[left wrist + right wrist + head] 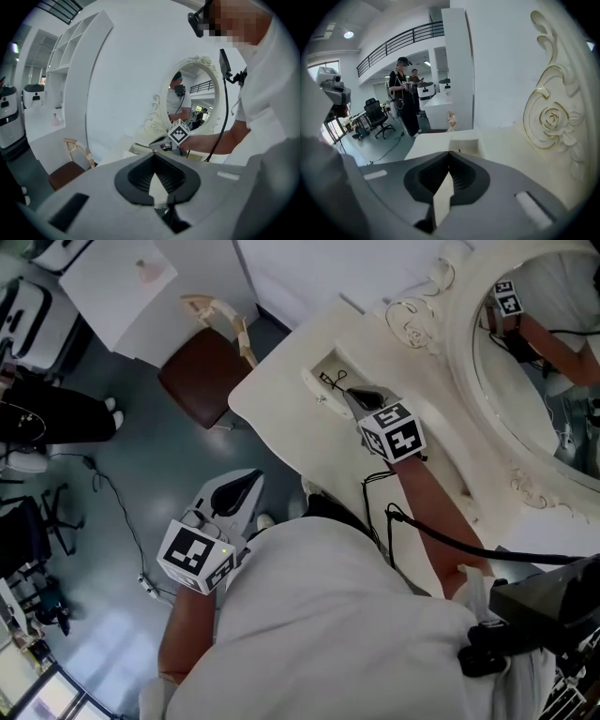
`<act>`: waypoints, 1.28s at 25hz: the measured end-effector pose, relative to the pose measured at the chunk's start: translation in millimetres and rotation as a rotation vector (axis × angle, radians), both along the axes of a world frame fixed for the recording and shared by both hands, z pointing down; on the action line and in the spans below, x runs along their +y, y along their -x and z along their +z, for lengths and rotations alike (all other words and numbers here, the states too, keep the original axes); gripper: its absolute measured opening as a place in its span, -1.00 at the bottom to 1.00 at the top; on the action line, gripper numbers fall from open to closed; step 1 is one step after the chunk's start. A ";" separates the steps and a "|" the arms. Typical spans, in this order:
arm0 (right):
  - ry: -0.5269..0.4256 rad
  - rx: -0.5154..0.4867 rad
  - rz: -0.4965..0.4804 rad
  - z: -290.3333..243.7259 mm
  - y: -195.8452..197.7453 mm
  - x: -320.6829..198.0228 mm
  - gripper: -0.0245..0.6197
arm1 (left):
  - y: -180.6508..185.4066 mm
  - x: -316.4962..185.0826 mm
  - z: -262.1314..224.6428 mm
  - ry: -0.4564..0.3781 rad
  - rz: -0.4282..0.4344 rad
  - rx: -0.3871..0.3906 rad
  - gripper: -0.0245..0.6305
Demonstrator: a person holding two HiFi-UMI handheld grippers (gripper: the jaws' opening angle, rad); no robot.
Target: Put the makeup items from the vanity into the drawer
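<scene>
White walls and a grey floor [112, 512] go all around a cream vanity.

The right hand-held gripper [361, 401] is over the tabletop [277, 399]. Its two jaws are pressed together at the tips, with nothing between them. The left hand-held gripper [242, 491] hangs off to the side, over the floor and away from the vanity. Its jaws are pressed together too, and it has nothing in them.

Just past the tip of the right hand-held gripper there is a box-shaped hollow [317, 364] in the vanity. I think this is the open drawer. A small dark thing [328, 381] lies inside it, thin like a pencil or a little brush. It is too small to say what it is. I see no other makeup on the tabletop, so the job may be almost done.

A thing like that is likely light and hard, and it may roll or slip. It is best to pinch it in the middle, across its thin side, and not squeeze hard.

Farther out, a big round mirror [534, 362] with curly flowers stands at the back. A brown chair [202, 376] sits by the end of the vanity.
</scene>
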State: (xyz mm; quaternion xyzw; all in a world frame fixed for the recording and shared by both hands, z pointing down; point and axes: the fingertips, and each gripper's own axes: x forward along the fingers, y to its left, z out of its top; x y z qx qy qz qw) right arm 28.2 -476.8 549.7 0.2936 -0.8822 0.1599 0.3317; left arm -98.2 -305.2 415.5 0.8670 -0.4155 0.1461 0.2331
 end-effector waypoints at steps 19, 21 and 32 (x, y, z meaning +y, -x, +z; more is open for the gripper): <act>-0.088 -0.094 -0.035 -63.2 92.7 232.4 -0.92 | 78.7 132.8 -18.2 -0.101 0.149 0.060 -0.92; -0.102 -0.092 -0.040 -66.9 103.3 252.0 -0.92 | 86.4 148.5 -18.3 -0.107 0.157 0.068 -0.92; -0.147 -0.097 -0.024 -78.8 150.8 345.2 -0.92 | 127.0 229.7 -7.4 -0.104 0.199 0.080 -0.92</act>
